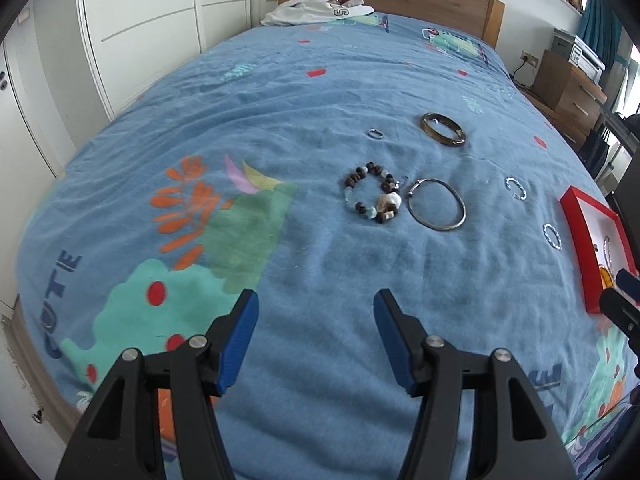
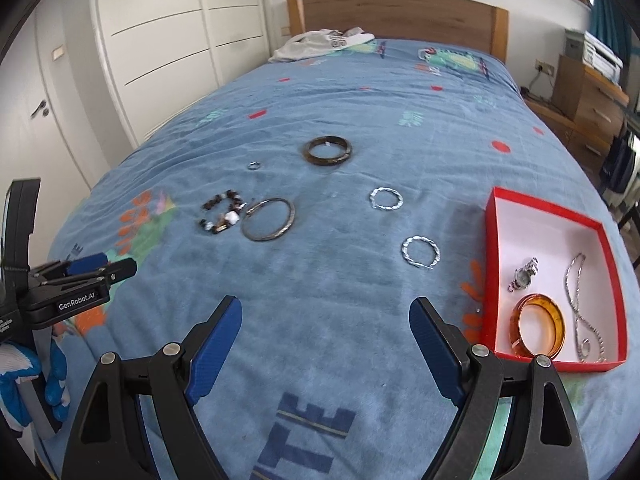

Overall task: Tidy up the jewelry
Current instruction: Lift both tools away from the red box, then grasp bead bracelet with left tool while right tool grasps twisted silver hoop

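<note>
Mid-sorting: three pieces in red box [image 2: 496,216]. Left tool [image 1: 316,300], right tool [image 2: 326,308]: both wide, empty. Next: grasp twisted silver ring [image 2: 421,252], nearest the box.

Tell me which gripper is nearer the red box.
Right. The right gripper hangs open just left of the red box, near its front corner. The left gripper sits farther left, fronting the beaded bracelet.

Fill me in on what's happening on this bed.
Someone is sorting jewelry into a red box. Both the left gripper and right gripper are open, holding nothing. The box already holds a watch, an amber bangle and a silver chain. A beaded bracelet, bangles and rings remain on the blanket.
</note>
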Motion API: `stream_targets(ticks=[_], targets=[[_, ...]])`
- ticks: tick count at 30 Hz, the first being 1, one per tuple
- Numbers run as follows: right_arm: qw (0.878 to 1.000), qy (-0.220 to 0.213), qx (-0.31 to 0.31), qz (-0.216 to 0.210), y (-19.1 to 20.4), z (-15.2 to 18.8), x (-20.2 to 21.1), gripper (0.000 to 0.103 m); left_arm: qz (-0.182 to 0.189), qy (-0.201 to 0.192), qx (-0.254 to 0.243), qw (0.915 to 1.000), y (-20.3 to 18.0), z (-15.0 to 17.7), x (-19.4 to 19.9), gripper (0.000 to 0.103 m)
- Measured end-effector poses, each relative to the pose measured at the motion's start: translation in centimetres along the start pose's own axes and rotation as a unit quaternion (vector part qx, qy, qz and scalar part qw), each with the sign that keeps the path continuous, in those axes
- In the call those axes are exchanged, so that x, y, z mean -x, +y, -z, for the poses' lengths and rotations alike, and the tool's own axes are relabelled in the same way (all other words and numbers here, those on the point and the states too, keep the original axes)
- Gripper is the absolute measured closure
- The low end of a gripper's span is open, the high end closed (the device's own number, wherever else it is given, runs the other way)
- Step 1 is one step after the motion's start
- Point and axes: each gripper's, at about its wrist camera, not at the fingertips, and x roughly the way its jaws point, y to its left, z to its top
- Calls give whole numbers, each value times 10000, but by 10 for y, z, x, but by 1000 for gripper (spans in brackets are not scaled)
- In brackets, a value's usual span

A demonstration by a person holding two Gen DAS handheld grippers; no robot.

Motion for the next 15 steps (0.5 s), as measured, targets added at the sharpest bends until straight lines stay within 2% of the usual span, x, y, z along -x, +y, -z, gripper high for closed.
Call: stream_targets(ticks=[7,15], targets=[[9994,-68,-325,68,-28,-6,-15,18,274,3,-2,9996,-7,-13,-26,45],[9991,19,-409,72,-41,-20,-40,18,493,-47,16,9988,-14,-42,-58,45]])
